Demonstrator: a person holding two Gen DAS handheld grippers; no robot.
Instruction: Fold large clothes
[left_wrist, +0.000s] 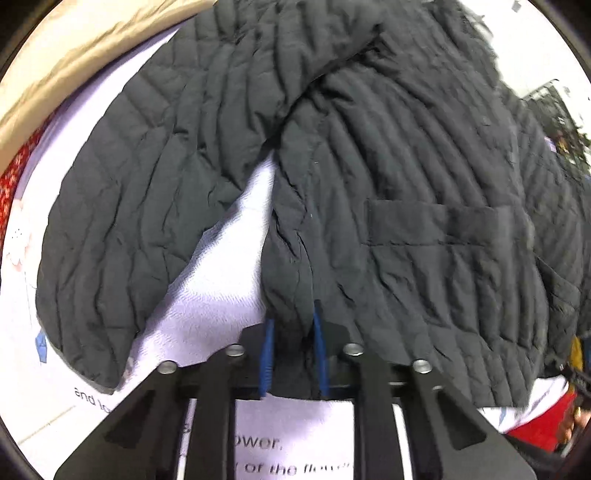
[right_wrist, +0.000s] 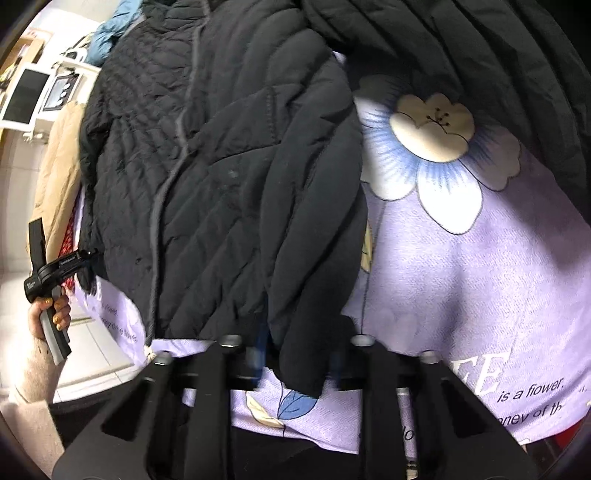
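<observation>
Hem of the black quilted jacket (left_wrist: 332, 192) clamped in left gripper (left_wrist: 291, 332), sleeve cuff (right_wrist: 299, 369) pinched in right gripper (right_wrist: 295, 369); best lifted evenly, kept taut over the lilac blanket (right_wrist: 461, 277).

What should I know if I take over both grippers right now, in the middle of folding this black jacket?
Left gripper: shut on the black jacket, pinching a bunched fold at its near hem.
Right gripper: a jacket edge lies between its fingers; the grip looks shut, but blur hides the fingertips.
The jacket lies spread on the purple flower blanket, front side up with a pocket showing.
Done: both near edges taken.
Left: no finished fold is visible yet; the whole folding remains.
</observation>
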